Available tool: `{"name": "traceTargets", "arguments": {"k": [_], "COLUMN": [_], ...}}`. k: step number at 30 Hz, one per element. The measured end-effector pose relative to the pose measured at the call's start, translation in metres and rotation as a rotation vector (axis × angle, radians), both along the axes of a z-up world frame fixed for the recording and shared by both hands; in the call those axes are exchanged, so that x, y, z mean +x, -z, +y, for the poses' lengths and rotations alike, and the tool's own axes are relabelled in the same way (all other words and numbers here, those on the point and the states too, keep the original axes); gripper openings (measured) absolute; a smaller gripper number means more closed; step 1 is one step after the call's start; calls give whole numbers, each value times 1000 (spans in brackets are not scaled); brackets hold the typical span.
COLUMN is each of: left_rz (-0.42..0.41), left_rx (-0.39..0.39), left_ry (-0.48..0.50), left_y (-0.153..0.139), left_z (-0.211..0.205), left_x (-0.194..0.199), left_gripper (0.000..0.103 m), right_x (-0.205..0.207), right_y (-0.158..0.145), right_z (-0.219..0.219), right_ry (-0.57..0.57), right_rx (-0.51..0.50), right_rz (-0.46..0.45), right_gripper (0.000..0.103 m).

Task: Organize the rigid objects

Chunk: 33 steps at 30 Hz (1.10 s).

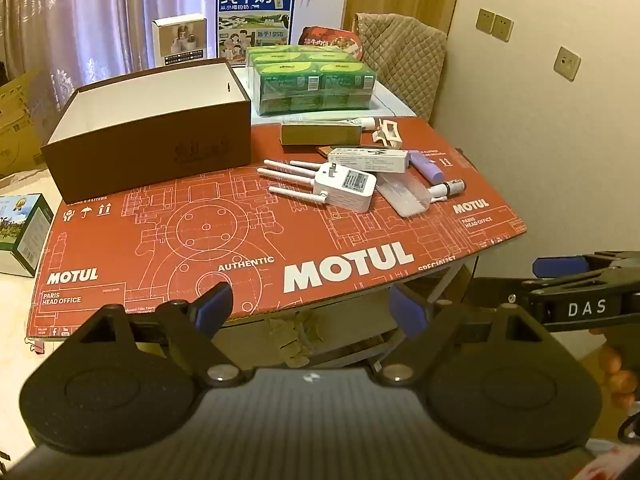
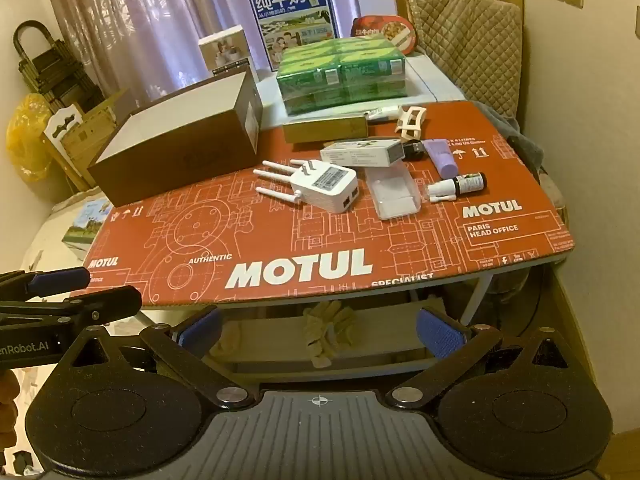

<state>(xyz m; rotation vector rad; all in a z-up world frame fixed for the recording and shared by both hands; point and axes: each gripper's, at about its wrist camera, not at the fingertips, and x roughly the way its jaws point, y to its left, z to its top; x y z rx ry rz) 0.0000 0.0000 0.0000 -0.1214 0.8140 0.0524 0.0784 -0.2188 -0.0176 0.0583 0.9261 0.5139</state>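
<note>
Currently both tools hanging off the table's near edge, left gripper (image 1: 310, 314) spread wide, right gripper (image 2: 318, 332) likewise gaping, white router (image 2: 326, 188) lying beside the open brown box (image 1: 148, 128), nothing being pinched.

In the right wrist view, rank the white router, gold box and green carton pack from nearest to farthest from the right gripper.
1. White router, mid-table, nearest the right gripper.
2. Gold box, behind the router.
3. Green carton pack, beyond the table's far edge.
</note>
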Motion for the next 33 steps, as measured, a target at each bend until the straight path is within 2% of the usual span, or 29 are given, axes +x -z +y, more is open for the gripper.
{"name": "traceTargets", "arguments": {"k": [33], "left_rz": [4], "left_rx": [1], "left_ry": [1], "left_y": [0], "left_z": [0], "left_x": [0], "left_gripper": [83], "right_x": [-1], "right_y": [-1], "right_z": [-1], "right_ry": [-2], "right_rx": [4], "right_rz": [1], "right_gripper": [101]}}
